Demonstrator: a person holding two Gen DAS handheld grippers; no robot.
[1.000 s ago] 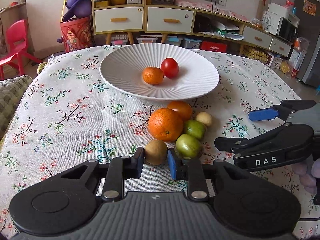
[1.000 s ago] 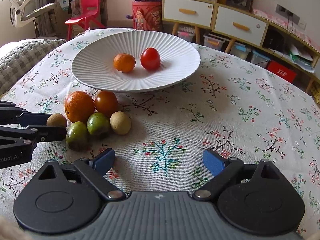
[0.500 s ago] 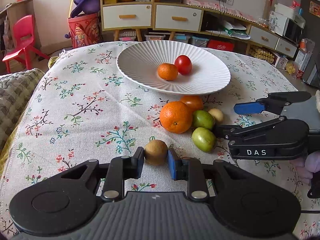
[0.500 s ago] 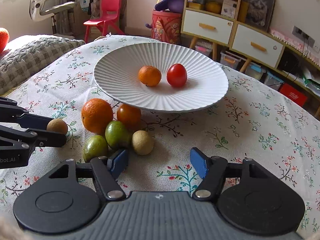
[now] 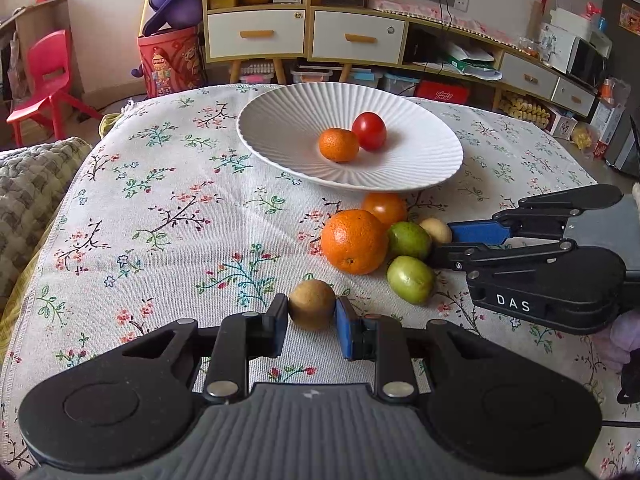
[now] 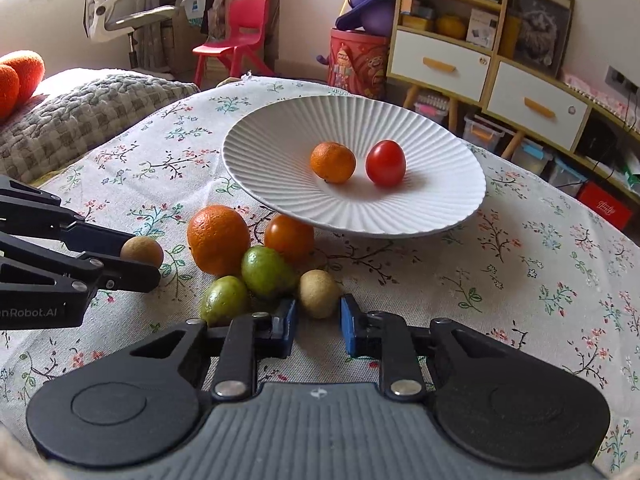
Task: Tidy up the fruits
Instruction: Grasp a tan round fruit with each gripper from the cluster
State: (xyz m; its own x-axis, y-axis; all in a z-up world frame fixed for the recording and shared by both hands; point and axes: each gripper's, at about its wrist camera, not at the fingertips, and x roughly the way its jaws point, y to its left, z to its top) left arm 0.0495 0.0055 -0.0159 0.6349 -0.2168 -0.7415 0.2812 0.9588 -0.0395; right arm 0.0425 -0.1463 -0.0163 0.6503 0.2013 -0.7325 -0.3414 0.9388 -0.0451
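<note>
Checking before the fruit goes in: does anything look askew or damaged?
The white plate tilts: its near rim rides up on the orange tomato tucked beneath. Nothing looks spilled or damaged.

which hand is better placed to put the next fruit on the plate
Left. The left gripper is already shut on a brown fruit, pulled clear of the pile. The right gripper only brackets another brown fruit on the cloth, jaws apart. The plate lies ahead of both.
</note>
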